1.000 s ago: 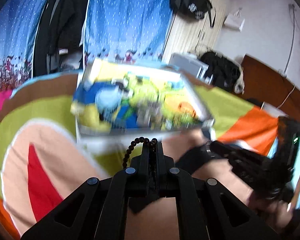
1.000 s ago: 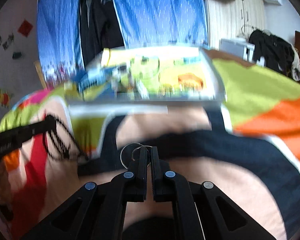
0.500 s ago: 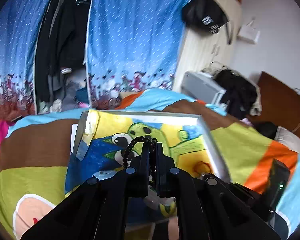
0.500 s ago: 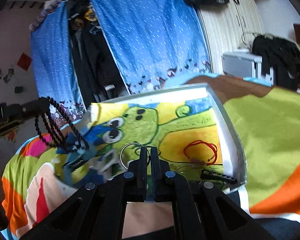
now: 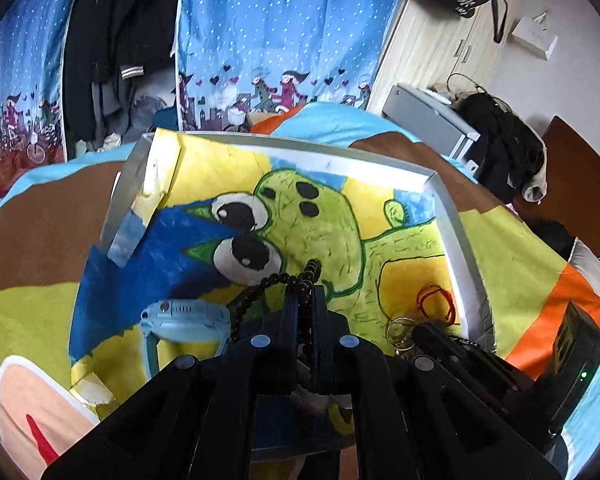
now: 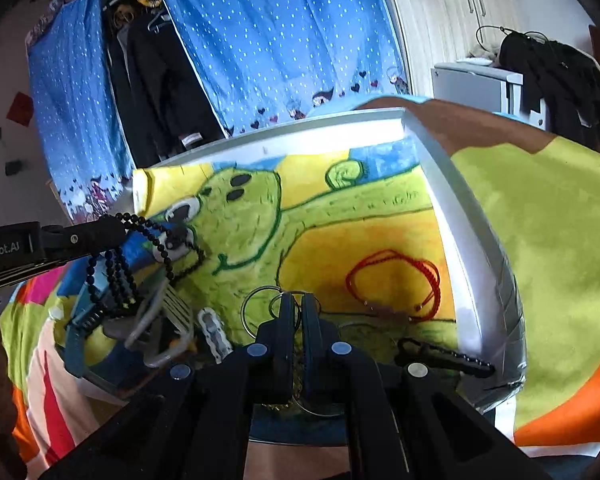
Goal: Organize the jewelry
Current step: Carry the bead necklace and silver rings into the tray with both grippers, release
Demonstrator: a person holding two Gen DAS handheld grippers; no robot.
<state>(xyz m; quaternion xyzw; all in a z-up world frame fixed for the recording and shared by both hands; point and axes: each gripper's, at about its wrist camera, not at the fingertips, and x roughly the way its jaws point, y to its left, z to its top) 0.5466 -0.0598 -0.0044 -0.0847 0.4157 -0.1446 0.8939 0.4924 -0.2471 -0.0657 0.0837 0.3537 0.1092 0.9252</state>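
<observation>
Your left gripper [image 5: 305, 294] is clenched on a black bead strand [image 5: 260, 292]; the beads loop out above its tips and hang over the left part of the tray [image 6: 472, 248]. Below them a blue watch [image 5: 184, 316] lies on the tray's painted liner. Your right gripper [image 6: 296, 304] is clamped on a set of thin metal rings [image 6: 262, 304], held over the tray's near middle. To the right, a red cord bracelet [image 6: 396, 280] lies flat on the yellow patch. A black clasp piece [image 6: 440, 356] rests near the tray's right wall.
</observation>
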